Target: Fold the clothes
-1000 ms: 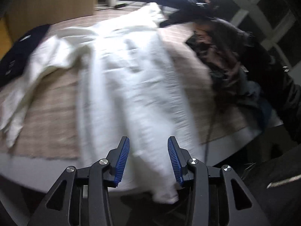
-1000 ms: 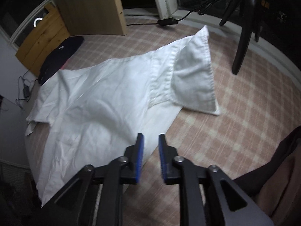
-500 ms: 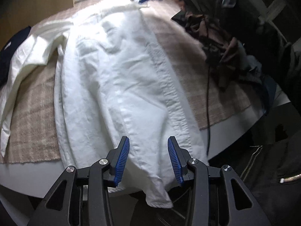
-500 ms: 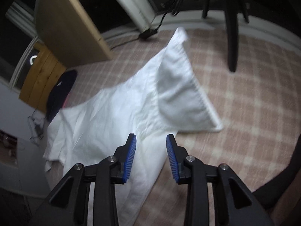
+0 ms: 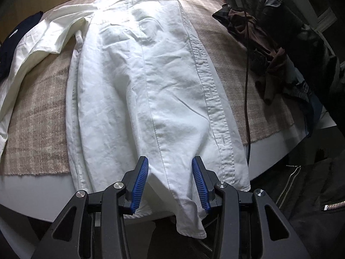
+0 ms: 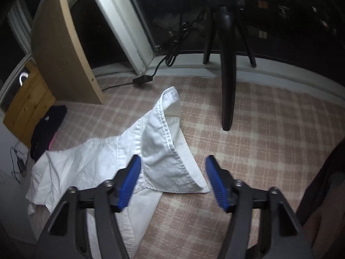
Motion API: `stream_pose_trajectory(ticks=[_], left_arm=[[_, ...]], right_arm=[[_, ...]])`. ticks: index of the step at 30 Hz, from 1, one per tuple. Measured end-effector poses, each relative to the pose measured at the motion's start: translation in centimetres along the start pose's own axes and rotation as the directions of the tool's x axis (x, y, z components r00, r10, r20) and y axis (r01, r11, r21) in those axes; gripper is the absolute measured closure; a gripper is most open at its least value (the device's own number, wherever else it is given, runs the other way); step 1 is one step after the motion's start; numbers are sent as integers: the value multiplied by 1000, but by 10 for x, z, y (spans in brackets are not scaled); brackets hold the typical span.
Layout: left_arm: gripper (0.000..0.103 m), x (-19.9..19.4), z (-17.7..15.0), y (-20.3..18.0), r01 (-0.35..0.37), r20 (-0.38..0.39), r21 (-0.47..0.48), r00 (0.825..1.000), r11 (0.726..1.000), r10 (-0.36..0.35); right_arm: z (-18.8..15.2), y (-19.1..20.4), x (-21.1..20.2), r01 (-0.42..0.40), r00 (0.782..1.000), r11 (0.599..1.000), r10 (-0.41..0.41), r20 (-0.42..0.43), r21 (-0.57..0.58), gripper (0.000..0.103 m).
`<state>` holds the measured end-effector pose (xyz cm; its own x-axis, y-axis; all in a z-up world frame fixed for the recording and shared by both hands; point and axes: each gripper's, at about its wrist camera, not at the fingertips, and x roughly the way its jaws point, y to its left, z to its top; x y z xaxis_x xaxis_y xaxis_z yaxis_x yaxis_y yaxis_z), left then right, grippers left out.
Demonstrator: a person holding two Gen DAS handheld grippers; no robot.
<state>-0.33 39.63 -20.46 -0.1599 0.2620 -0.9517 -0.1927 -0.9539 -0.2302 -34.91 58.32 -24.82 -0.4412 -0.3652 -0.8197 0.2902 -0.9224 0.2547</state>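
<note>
The left gripper (image 5: pixel 170 182) stands half open astride the shirt's (image 5: pixel 140 75) hem at the table's (image 5: pixel 271 142) near edge, while the right gripper (image 6: pixel 172 181), empty, is opening over the collar (image 6: pixel 172 151), bare plaid cloth (image 6: pixel 269 129) stretching beyond toward a tripod (image 6: pixel 226 86).

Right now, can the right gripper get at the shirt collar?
Probably yes. The right gripper hangs just above the collar with its fingers opening and nothing between them. The tripod leg stands farther back, clear of the way.

White shirt (image 5: pixel 140 82) spread on plaid cloth (image 5: pixel 36 116) — hem between left claw (image 5: pixel 170 181) pads
</note>
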Motion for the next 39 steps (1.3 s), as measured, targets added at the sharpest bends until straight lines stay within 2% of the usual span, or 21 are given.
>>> stream_pose_trajectory(ticks=[3,4,5,6,8,11,13,16,18,19,20,22,25,27,29,33,36,39], left_arm=[[63,2,1,1,-2,-5,-2,1000,1000,2],[63,3,1,1,-3,-7,-2,1000,1000,3],[63,3,2,1,-4,-9,-2,1000,1000,4],[63,4,2,1,-4,-11,-2,1000,1000,4],[63,5,1,1,-5,-16,0,1000,1000,5],[63,9,-1,4,-6,-30,-5,1000,1000,6],[63,12,-2,6,-9,-40,-10,999,1000,8],[63,13,-3,7,-8,-42,-13,999,1000,8],[63,12,-4,8,-13,-39,-20,999,1000,12],[63,10,-5,9,-16,-35,-23,999,1000,15],[63,5,-6,10,-19,-25,-27,1000,999,19],[63,-10,-13,15,-26,2,-40,1000,999,26],[62,-33,-29,29,-55,43,-115,997,992,60],[61,-43,-40,42,-65,50,-154,996,986,73],[61,-45,-50,51,-58,53,-181,996,982,69],[61,-32,-59,58,-78,40,-175,996,981,86],[61,-16,-58,63,-68,33,-162,997,984,74],[61,-3,-54,63,-66,22,-114,997,991,69]], right_arm=[[1,8,14,-15,999,997,12,-43,-75,37],[0,12,17,-29,998,995,24,-55,-94,44],[-1,15,20,-47,997,993,40,-67,-110,79],[0,18,19,-51,996,991,42,-74,-126,100],[2,23,16,-43,996,987,31,-81,-157,101],[19,29,4,92,996,973,-95,-4,-210,101],[30,31,0,145,989,959,-142,29,-244,101],[32,50,10,232,973,911,-221,69,-340,99],[25,62,29,290,952,864,-303,34,-413,86],[22,65,35,304,944,850,-329,18,-430,80],[18,66,35,300,945,851,-327,12,-431,77],[9,64,20,289,952,866,-306,24,-407,76],[-10,60,-18,233,971,906,-234,40,-354,65],[-31,57,-44,134,991,942,-134,19,-308,64],[-63,57,-67,-19,999,968,10,-38,-251,64],[-148,71,-91,-214,971,959,189,-145,-186,64],[-219,88,-104,-327,931,937,297,-213,-122,64],[-271,102,-108,-376,903,925,356,-242,-43,64]])
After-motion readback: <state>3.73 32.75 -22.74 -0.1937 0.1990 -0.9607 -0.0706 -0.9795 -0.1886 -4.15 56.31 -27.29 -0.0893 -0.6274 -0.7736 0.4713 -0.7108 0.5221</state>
